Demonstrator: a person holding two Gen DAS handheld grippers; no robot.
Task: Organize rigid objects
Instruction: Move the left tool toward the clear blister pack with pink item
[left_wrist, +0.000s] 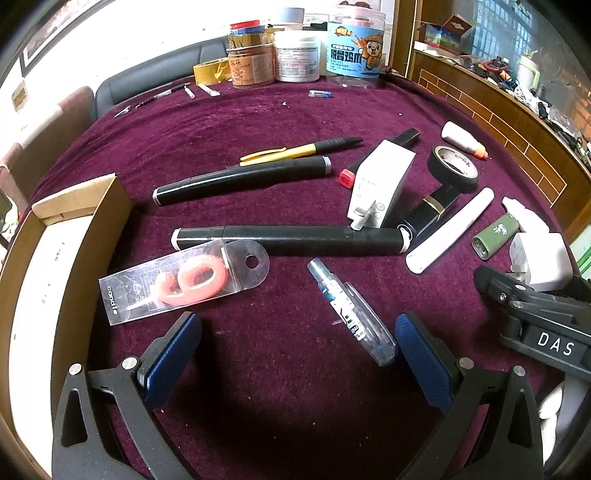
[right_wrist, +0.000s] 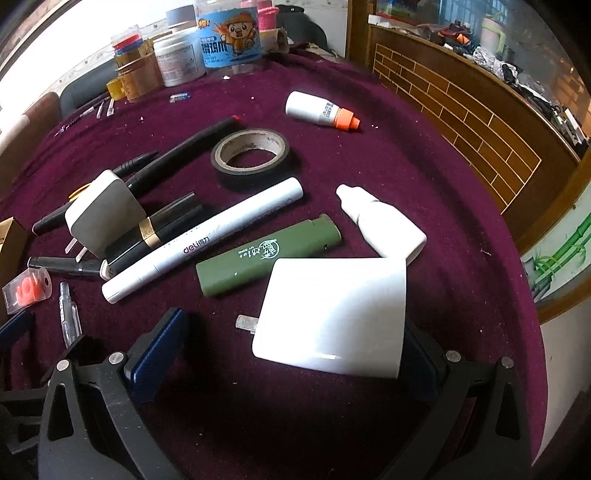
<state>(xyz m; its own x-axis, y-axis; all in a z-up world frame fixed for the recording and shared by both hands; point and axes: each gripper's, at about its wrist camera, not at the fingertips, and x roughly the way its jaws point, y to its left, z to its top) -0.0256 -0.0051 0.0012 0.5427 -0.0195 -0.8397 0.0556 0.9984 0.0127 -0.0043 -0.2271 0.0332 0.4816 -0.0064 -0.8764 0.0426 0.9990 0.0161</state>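
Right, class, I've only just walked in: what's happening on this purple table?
A person is sorting small rigid items with two hand-held grippers. The right hand-held gripper is open around a white plug adapter, not yet clamped. The left hand-held gripper is open and empty, with a clear pen-shaped tube by its right finger. A cardboard box waits at the left. Markers, black tape roll, green lighter and the rest lie loose on the cloth.

Two long black markers lie flat mid-table, a yellow-and-black pen just behind them. A candle packet rests near the cardboard box at the left edge. Toward the right edge: a tape roll, white marker, green lighter and big white charger.
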